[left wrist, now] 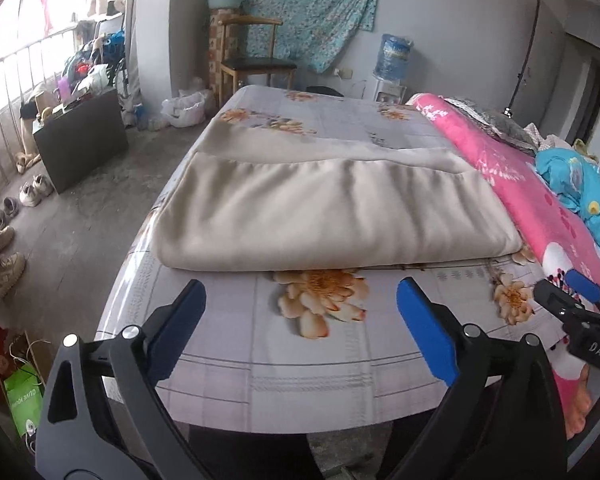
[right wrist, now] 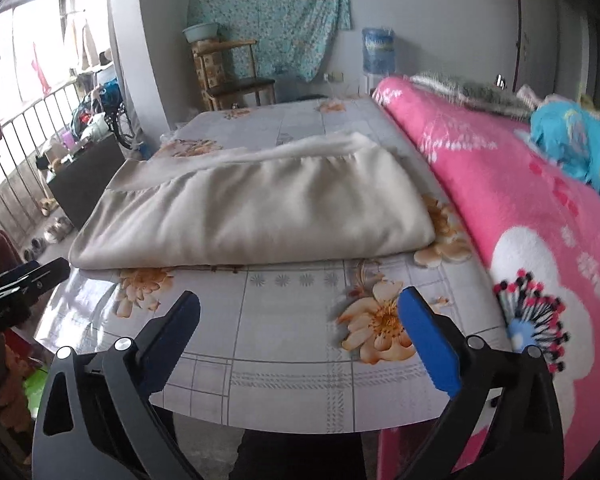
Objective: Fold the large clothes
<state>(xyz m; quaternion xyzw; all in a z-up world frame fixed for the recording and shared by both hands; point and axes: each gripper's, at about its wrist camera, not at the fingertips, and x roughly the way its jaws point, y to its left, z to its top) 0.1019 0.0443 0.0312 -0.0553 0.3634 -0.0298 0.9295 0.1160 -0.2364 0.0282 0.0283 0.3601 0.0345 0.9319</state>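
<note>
Left gripper (left wrist: 300, 292): jaws spread wide, nothing between them, held above the near edge of the bed; blue pad on the right finger (left wrist: 426, 330).

Right gripper (right wrist: 300, 300): jaws likewise spread wide and empty, poised over the same near edge. It also shows at the right margin of the left wrist view, where its spread cannot be judged.

Beige garment (left wrist: 332, 216): large, folded into a broad rectangle of several layers, lying flat on the bed straight ahead of both pairs of jaws and apart from their tips. An under layer extends beyond the top layer on the far side. In the right wrist view the garment (right wrist: 256, 216) sits ahead and slightly left of the jaws.

Floral bedsheet (left wrist: 324, 360): grey grid with orange flowers, directly beneath and between the fingers.

Pink blanket (right wrist: 512, 204): rolled along the bed, right of the jaws, just beside the garment's right edge.

Wooden chair (left wrist: 256, 60): beyond the bed's far end, against the wall.

Water dispenser (left wrist: 392, 68): far right of the chair.
</note>
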